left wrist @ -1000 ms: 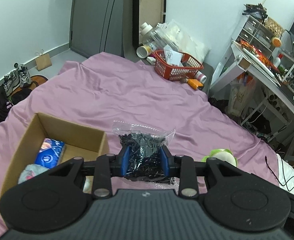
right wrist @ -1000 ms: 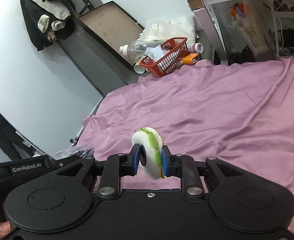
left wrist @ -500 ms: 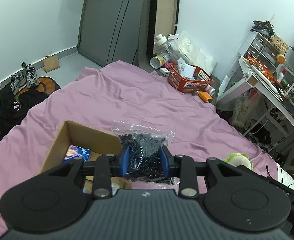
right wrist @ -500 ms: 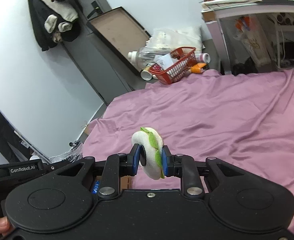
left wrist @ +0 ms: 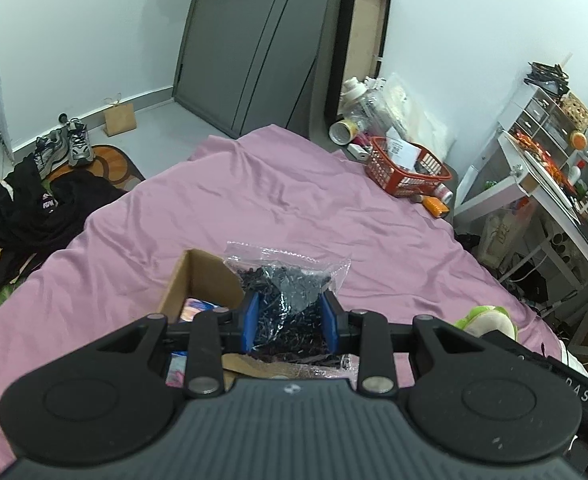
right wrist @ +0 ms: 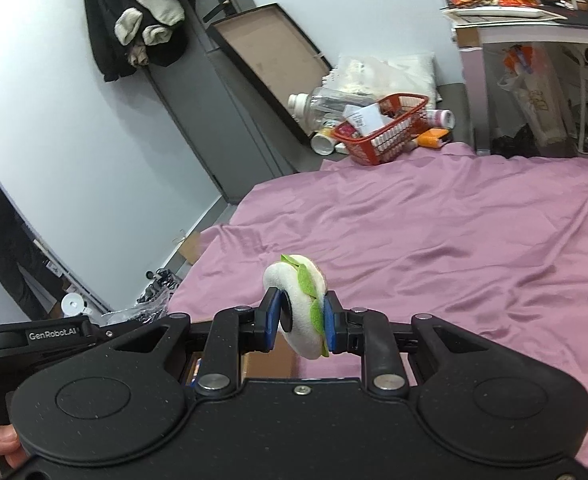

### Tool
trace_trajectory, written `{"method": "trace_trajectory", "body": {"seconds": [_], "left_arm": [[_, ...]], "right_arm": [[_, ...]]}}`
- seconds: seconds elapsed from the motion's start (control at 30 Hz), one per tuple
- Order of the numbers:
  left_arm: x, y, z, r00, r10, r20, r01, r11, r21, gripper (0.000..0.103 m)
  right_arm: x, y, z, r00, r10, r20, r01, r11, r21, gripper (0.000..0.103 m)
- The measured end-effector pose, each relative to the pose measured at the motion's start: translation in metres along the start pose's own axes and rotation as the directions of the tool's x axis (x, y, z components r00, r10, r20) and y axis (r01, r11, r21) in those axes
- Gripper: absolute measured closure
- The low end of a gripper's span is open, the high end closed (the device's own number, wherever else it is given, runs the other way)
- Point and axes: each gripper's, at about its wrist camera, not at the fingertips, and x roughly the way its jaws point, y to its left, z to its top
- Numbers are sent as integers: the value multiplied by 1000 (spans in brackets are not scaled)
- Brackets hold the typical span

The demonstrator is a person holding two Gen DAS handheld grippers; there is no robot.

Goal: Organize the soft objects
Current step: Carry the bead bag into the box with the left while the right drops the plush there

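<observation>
Low in the centre of the left wrist view, the left gripper (left wrist: 290,318) clamps its blue pads around a clear plastic bag of small dark pieces (left wrist: 288,294), held above the pink bedsheet (left wrist: 294,200). Just left of it sits an open brown cardboard box (left wrist: 198,284) with a blue packet inside. In the lower middle of the right wrist view, the right gripper (right wrist: 297,320) pinches a soft white round plush with green felt leaves (right wrist: 300,300) across its flat faces. The bag looks light, limp and slippery; its loose contents could shift, so a grip across the filled middle suits it better than the thin film edge. The plush squashes easily and seems unbreakable.
</observation>
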Motion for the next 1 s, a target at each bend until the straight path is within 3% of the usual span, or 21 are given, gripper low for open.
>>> {"method": "trace_trajectory", "body": {"seconds": [0.27, 0.53, 0.7, 0.8, 1.0], "left_arm": [[15, 22, 3, 1000, -3, -25, 2, 1000, -27, 71], [44, 32, -2, 994, -35, -99, 28, 997, -74, 70], [62, 39, -4, 986, -46, -160, 28, 993, -115, 63], [64, 43, -1, 986, -37, -163, 18, 993, -113, 57], [62, 48, 7, 989, -10, -148, -6, 995, -102, 56]], "right_arm": [[15, 24, -6, 1000, 13, -25, -14, 999, -41, 81], [30, 39, -10, 999, 26, -48, -29, 998, -62, 81], [42, 44, -13, 994, 59, -87, -64, 996, -56, 80], [49, 48, -15, 992, 77, -100, -83, 995, -58, 80], [61, 62, -19, 986, 125, -114, -132, 989, -61, 75]]}}
